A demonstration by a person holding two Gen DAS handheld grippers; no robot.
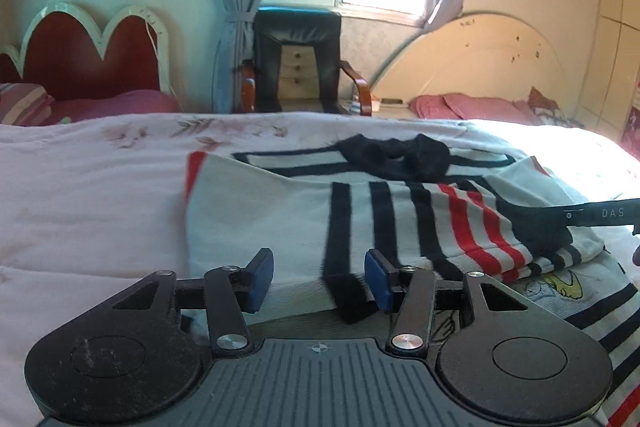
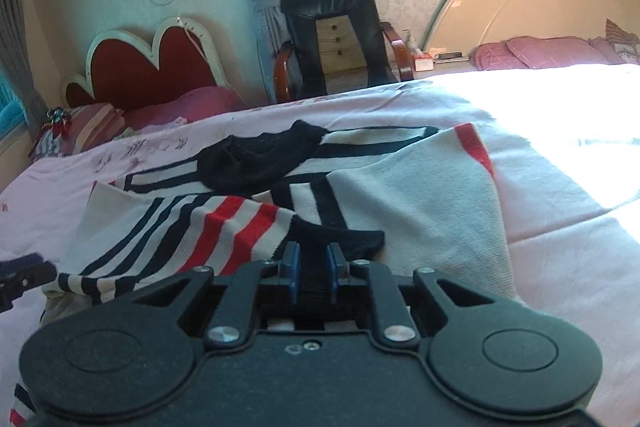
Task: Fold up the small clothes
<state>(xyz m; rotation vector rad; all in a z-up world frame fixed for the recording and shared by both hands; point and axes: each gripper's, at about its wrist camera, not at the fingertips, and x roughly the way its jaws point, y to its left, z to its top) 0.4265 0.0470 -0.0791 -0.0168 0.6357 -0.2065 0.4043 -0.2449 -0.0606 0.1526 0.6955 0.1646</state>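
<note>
Spread over the pale pink quilt across the middle of both views: a small white knit sweater with navy and red stripes, its dark collar toward the upper centre. At lower centre of the left view, left gripper released, blue pads wide apart over the near hem. At lower centre of the right view, right gripper clenched on the striped sleeve's navy cuff, folded across the body.

I'm seeing my left gripper as matt black plastic w/ shiny metal pins; sweater looking like soft ribbed knit; bedsheet matt cotton; chair glossy leather.
</note>
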